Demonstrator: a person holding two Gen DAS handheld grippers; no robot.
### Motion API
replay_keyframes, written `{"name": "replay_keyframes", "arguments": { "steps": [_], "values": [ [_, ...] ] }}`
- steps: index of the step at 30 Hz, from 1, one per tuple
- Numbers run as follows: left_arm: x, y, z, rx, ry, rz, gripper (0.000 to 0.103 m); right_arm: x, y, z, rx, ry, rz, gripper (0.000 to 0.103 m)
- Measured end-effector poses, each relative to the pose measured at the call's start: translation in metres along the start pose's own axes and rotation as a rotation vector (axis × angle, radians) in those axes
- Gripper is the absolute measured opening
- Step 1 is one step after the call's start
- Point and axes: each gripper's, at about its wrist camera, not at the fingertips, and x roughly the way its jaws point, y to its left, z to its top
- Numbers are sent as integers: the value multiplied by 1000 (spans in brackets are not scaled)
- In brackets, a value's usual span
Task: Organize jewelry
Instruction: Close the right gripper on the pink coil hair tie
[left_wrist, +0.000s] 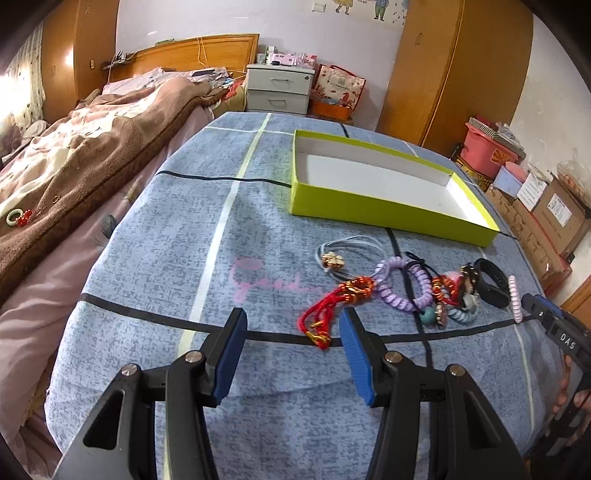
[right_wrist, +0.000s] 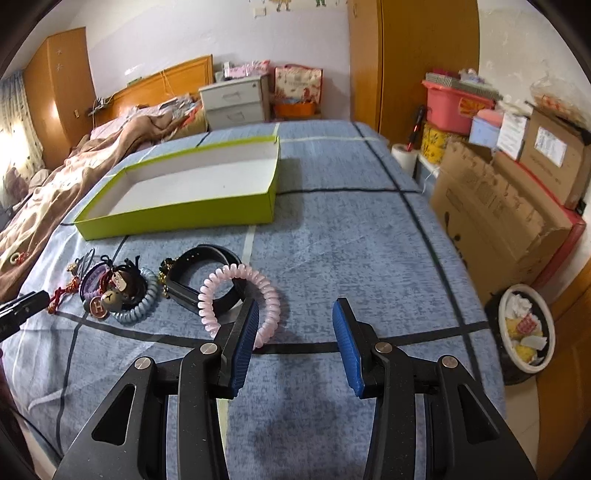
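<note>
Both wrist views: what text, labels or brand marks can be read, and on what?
"DAS" in white on the right claw.
"Good", pink script, on the blue bedspread; last letters unclear.
"H" on a round charm in the jewelry pile.
Labels on the cardboard boxes: too small to read.

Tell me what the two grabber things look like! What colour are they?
Both look alike. The left gripper and right gripper have black, matte arms with cut-out holes and round silver bolts. Each finger ends in a blue ribbed pad. White letters "DAS" mark the right gripper's side. No cables or sleeves show.
</note>
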Motion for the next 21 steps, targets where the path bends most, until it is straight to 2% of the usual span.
{"name": "replay_keyframes", "arguments": {
  "steps": [5, 12, 13, 15, 21],
  "values": [
    [7, 1, 1, -1, 20, -2, 54, 11, 4, -3, -14, 41, 31, 43],
    [10, 0, 4, 9, 24, 1, 54, 15, 5, -3, -34, 35, 20, 42],
    [11, -1, 4, 14, 29, -2, 54, 15, 7, -4, -48, 33, 10, 40],
    [12, -2, 4, 19, 37, -13, 54, 15, 9, -5, -55, 31, 7, 21],
    [14, -5, 5, 49, 45, -14, 54, 15, 4, -4, -19, 28, 19, 10]
  ]
}}
